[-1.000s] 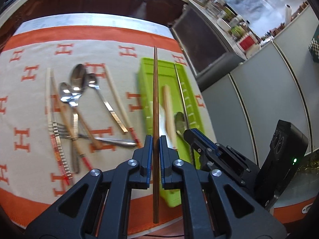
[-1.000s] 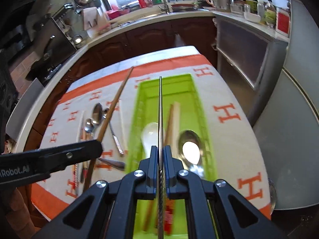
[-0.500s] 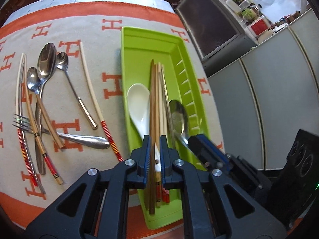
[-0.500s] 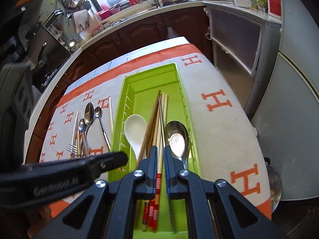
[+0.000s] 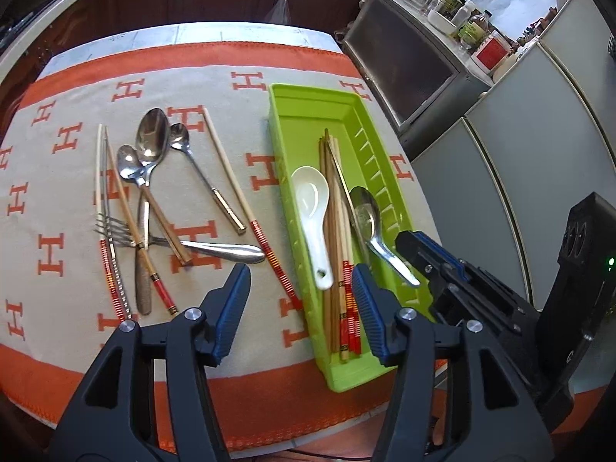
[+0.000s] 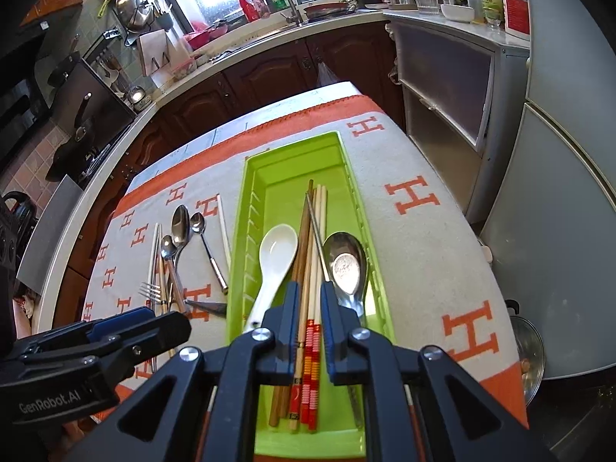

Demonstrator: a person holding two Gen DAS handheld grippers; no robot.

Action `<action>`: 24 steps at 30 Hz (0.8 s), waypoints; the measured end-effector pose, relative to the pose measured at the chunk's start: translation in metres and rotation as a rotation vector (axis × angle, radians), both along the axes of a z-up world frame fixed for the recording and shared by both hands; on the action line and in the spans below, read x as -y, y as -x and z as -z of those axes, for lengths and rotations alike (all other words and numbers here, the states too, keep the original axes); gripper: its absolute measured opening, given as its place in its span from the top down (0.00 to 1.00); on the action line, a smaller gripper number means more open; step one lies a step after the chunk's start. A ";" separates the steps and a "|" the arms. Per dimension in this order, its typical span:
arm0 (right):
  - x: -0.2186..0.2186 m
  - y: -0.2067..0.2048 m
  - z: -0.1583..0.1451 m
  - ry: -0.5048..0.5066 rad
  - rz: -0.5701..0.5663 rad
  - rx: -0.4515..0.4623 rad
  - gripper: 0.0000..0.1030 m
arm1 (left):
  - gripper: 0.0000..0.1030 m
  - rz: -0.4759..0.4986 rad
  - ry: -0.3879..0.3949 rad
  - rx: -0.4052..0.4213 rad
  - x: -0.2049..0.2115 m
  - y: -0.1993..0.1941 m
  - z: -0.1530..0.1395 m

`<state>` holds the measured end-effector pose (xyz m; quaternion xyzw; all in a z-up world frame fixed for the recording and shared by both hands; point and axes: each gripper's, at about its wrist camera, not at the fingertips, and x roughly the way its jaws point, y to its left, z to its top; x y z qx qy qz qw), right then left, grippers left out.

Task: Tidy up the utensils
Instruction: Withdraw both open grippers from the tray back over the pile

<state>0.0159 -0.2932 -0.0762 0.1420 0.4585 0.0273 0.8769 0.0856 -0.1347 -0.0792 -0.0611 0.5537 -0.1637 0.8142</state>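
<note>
A green tray lies on the H-patterned cloth. It holds a white soup spoon, several chopsticks and a metal spoon. My left gripper is open wide and empty above the tray's near left edge. My right gripper is open a little and empty, above the chopsticks' striped ends. Loose spoons, a fork and chopsticks lie on the cloth left of the tray.
The cloth covers a table with its right edge close beside the tray. Grey cabinets stand to the right. A kitchen counter with sink runs behind. The right gripper's body shows at the left view's lower right.
Both grippers let go of their chopsticks, which now lie in the tray. The left gripper opened wide and pulled back; the right opened slightly.
</note>
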 end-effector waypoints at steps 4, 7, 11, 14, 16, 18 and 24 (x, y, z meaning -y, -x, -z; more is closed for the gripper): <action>-0.009 0.004 -0.002 0.002 -0.009 -0.005 0.89 | 0.50 -0.022 -0.019 0.004 -0.015 0.008 -0.001; -0.016 0.009 -0.004 0.006 -0.017 -0.005 0.88 | 0.50 -0.043 -0.031 0.013 -0.028 0.014 -0.002; -0.029 0.014 -0.009 0.018 -0.036 0.000 0.86 | 0.50 -0.066 -0.035 0.033 -0.043 0.023 -0.006; -0.039 0.016 -0.012 0.026 -0.047 0.004 0.81 | 0.50 -0.084 -0.039 0.047 -0.055 0.029 -0.009; -0.046 0.018 -0.013 0.032 -0.059 0.005 0.80 | 0.50 -0.096 -0.036 0.050 -0.063 0.032 -0.010; -0.054 0.019 -0.015 0.038 -0.072 0.006 0.80 | 0.50 -0.110 -0.033 0.051 -0.073 0.035 -0.011; -0.082 0.019 -0.018 0.053 -0.116 0.000 0.80 | 0.50 -0.149 -0.035 0.054 -0.099 0.042 -0.010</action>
